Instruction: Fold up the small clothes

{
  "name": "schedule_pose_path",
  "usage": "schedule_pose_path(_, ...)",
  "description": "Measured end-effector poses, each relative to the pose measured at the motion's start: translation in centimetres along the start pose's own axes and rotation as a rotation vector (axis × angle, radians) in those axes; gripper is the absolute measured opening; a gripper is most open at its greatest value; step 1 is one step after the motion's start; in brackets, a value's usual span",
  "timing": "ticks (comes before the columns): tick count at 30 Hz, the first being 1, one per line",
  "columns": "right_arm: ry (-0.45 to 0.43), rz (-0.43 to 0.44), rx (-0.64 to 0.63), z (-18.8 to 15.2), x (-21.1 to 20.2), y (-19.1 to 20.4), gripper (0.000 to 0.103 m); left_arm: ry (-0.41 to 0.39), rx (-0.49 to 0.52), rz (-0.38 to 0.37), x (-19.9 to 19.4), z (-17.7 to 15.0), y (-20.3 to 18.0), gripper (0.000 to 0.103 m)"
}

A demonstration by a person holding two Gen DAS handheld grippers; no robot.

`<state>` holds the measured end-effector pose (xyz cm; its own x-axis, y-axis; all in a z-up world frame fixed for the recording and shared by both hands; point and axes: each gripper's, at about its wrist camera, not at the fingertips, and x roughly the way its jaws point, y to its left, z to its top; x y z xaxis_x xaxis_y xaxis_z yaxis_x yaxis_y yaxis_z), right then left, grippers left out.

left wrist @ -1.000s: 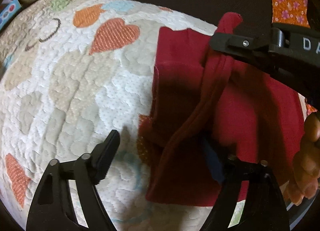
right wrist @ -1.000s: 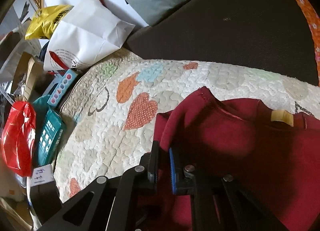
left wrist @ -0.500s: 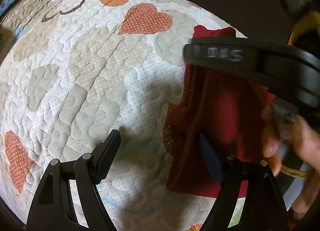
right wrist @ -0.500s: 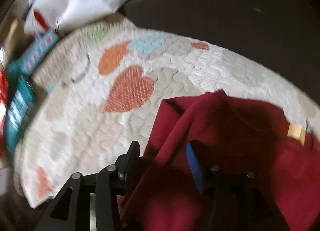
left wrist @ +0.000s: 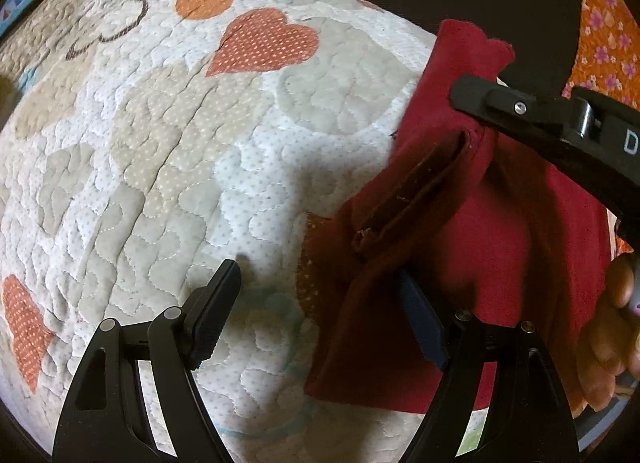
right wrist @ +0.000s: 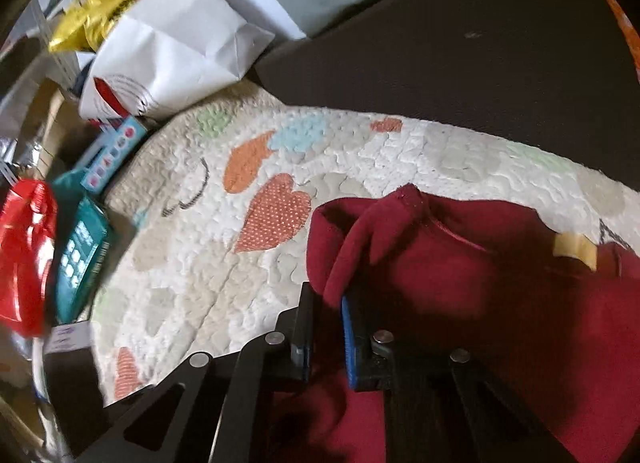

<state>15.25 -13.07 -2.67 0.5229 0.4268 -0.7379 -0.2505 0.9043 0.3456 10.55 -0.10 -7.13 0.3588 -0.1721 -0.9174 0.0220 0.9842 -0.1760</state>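
Observation:
A small dark red garment [left wrist: 492,231] lies on a quilted heart-patterned mat [left wrist: 168,151], on its right part. My left gripper [left wrist: 316,303] is open just above the mat, and the garment's left edge lies between its fingers. My right gripper [right wrist: 326,331] has its fingers close together around a raised fold of the red garment [right wrist: 460,287], with a narrow gap showing. It also shows in the left wrist view [left wrist: 560,131] above the garment. A tan label [right wrist: 574,249] shows at the garment's neck.
A dark cushion [right wrist: 460,47] lies beyond the mat. A white paper bag [right wrist: 168,51], a yellow bag [right wrist: 88,19], a teal box [right wrist: 80,255] and a red bag [right wrist: 24,259] crowd the mat's left side. Orange floral cloth [left wrist: 604,39] lies at far right.
My right gripper opened over the garment, then closed again on a fold at its left edge. My left gripper stayed open and low, shifting a little over the mat.

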Motion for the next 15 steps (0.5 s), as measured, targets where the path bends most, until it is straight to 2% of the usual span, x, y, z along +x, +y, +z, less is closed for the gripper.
schedule_pose_path(2,-0.009,0.008,0.016,-0.2,-0.3,-0.1,0.011,-0.020,0.030,0.001,-0.3,-0.1,-0.7,0.078)
schedule_pose_path(6,-0.019,0.023,0.038,-0.4,-0.9,-0.3,0.011,-0.034,0.080,-0.007,-0.7,-0.3,-2.1,0.055)
schedule_pose_path(10,-0.022,0.026,0.044,-0.5,-1.0,-0.2,0.011,-0.044,0.123,0.006,-1.0,-0.7,-3.1,0.046)
schedule_pose_path(15,-0.028,0.035,0.059,-0.7,-1.6,-0.5,0.011,-0.038,0.120,-0.002,-1.0,-0.4,-2.7,0.033)
